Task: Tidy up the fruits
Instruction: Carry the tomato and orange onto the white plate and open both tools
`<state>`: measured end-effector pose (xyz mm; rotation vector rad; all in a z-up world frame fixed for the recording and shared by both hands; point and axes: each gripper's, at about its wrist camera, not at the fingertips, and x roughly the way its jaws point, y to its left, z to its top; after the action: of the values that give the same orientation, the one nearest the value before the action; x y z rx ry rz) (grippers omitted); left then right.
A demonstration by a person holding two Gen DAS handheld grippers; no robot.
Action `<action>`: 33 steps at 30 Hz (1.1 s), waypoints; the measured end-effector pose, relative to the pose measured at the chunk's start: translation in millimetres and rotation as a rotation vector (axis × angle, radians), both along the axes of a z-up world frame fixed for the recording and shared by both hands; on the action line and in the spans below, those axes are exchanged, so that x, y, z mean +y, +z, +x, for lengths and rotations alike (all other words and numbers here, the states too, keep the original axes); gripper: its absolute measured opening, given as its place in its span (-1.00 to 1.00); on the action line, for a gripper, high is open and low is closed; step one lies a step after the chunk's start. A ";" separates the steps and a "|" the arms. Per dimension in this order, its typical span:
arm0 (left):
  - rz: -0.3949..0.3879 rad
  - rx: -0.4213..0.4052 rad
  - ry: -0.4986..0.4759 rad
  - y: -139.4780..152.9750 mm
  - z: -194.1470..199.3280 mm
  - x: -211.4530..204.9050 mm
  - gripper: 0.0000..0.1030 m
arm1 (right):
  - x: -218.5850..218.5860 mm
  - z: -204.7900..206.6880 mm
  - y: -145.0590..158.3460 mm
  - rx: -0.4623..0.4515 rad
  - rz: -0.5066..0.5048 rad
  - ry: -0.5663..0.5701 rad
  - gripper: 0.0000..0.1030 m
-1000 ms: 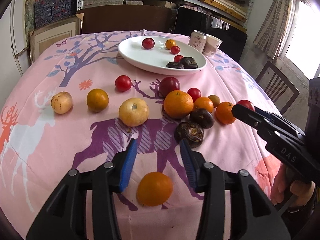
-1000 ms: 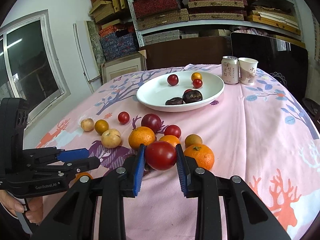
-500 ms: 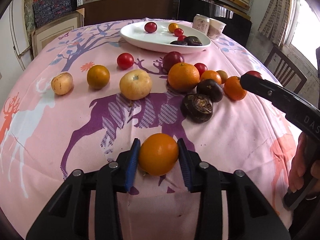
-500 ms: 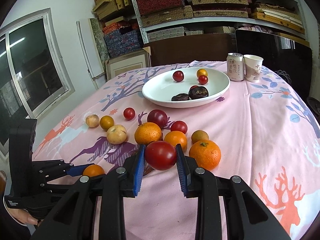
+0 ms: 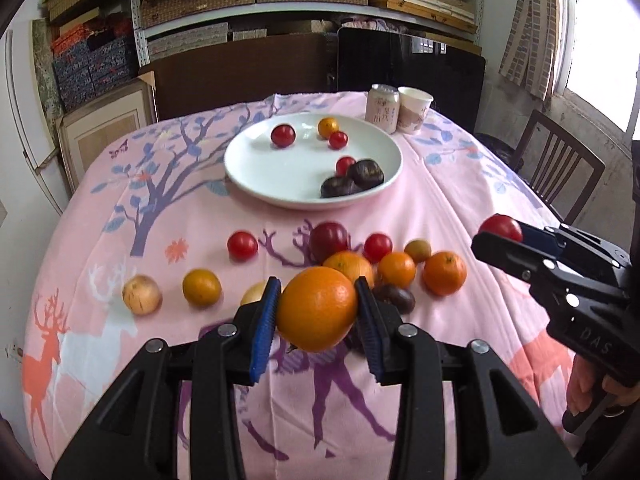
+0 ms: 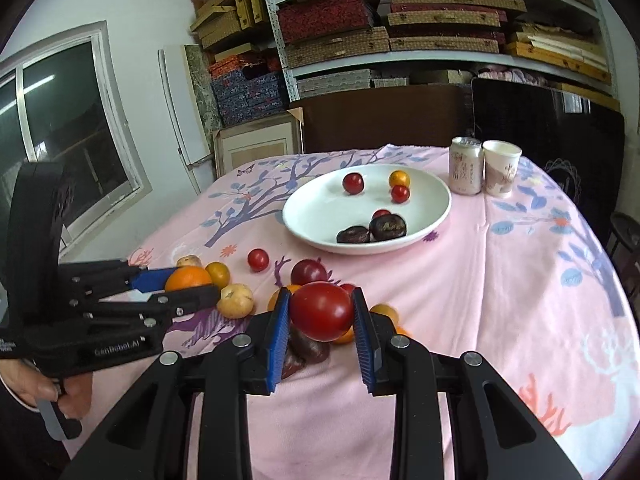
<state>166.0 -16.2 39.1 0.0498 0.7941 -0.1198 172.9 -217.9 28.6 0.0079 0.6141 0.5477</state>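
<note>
My left gripper (image 5: 316,312) is shut on an orange (image 5: 318,308) and holds it above the pink tablecloth. My right gripper (image 6: 322,312) is shut on a red tomato (image 6: 322,311), also lifted off the cloth. A white plate (image 5: 256,176) at the far middle holds small red fruits, a small orange one and two dark fruits (image 5: 366,171). Several oranges, tomatoes and pale fruits lie in a loose row (image 5: 394,268) between the plate and my grippers. In the left wrist view the right gripper (image 5: 500,232) shows at the right with its tomato.
A drink can (image 5: 382,108) and a paper cup (image 5: 414,109) stand just behind the plate. A wooden chair (image 5: 560,168) is at the table's right side. Shelves with boxes fill the back wall. A hand (image 6: 44,396) grips the left tool's handle.
The left gripper closed on the orange that lay on the cloth and lifted it. The right gripper rose a little with its tomato.
</note>
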 end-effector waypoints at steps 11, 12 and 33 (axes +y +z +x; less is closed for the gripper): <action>-0.028 0.000 0.064 6.0 123.4 1.0 -0.28 | 13.9 107.2 -1.2 -0.033 -0.100 -0.019 -0.41; -0.031 0.012 0.069 0.8 133.1 3.0 -0.29 | 17.7 116.4 -4.2 -0.029 -0.108 -0.015 -0.41; -0.091 0.017 0.172 -27.4 169.4 35.1 0.33 | 63.7 156.7 -21.6 -0.018 -0.245 0.094 0.00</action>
<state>335.3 18.9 11.7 -0.1058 0.8056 0.0066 329.6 -154.2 7.1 -0.2580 0.6631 0.5596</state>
